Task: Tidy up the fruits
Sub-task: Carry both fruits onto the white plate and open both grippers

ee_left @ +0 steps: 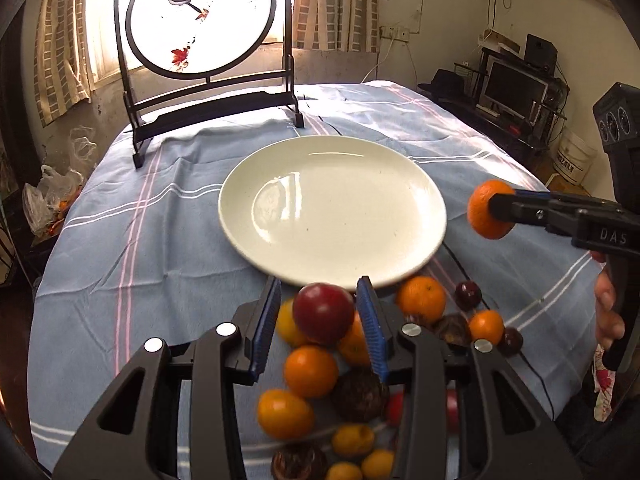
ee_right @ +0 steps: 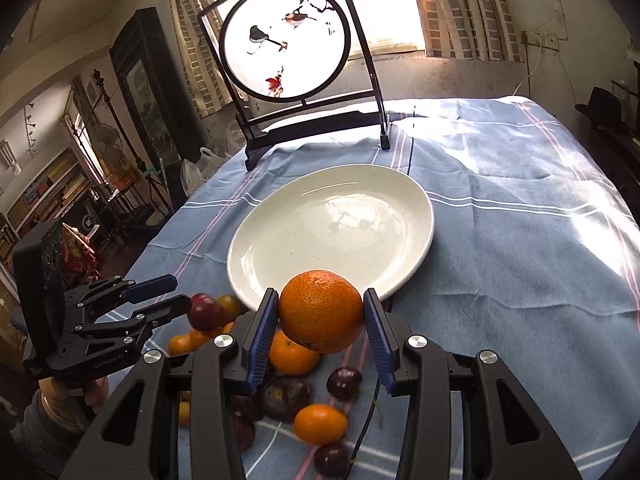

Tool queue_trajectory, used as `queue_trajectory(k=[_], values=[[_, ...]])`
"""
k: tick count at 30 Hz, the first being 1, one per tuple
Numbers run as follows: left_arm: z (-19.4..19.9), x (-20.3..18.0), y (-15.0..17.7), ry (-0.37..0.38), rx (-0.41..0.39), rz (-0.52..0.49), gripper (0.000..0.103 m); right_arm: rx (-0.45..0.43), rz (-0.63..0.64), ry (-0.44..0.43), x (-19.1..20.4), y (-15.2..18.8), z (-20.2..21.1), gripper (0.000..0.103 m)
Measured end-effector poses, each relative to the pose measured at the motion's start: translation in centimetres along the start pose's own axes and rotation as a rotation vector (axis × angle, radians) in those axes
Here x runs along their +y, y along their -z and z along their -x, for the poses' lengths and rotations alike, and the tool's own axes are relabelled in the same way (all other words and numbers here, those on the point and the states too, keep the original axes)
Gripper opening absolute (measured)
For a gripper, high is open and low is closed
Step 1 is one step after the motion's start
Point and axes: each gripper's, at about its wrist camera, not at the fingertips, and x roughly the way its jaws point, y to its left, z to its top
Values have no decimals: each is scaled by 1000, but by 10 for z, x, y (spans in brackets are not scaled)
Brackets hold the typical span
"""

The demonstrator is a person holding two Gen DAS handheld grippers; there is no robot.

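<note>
A lived-in home room. The table point(ee_right: 520, 240) wears a blue striped cloth and carries a round painted screen point(ee_left: 200, 20) at its far edge, before a curtained window point(ee_right: 460, 8). A computer monitor point(ee_left: 514, 88) on a cluttered desk, a framed picture point(ee_right: 144, 92), a standing fan point(ee_right: 106, 140) and shelves point(ee_right: 44, 188) line the stained walls.

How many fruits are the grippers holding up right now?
2. A red fruit is in the left gripper, by the plate's near rim; an orange is in the right gripper.
</note>
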Motion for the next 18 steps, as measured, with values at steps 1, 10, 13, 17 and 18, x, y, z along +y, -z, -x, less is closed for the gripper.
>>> queue_trajectory(k=[1, 10, 13, 17, 18], values=[[-14, 1, -10, 6, 19, 7, 39, 21, -6, 3, -3, -7, -13, 44], [-58, 22, -74, 28, 53, 79, 42, 59, -26, -9, -16, -41, -72, 54], [-32, 23, -67, -16, 8, 70, 68, -12, -9, 23, -19, -38, -51, 81], [-2, 25, -33, -17, 8, 56, 76, -51, -25, 17, -24, -23, -18, 82], [6, 25, -22, -14, 10, 47, 76, -52, -28, 15, -25, -16, -9, 82]])
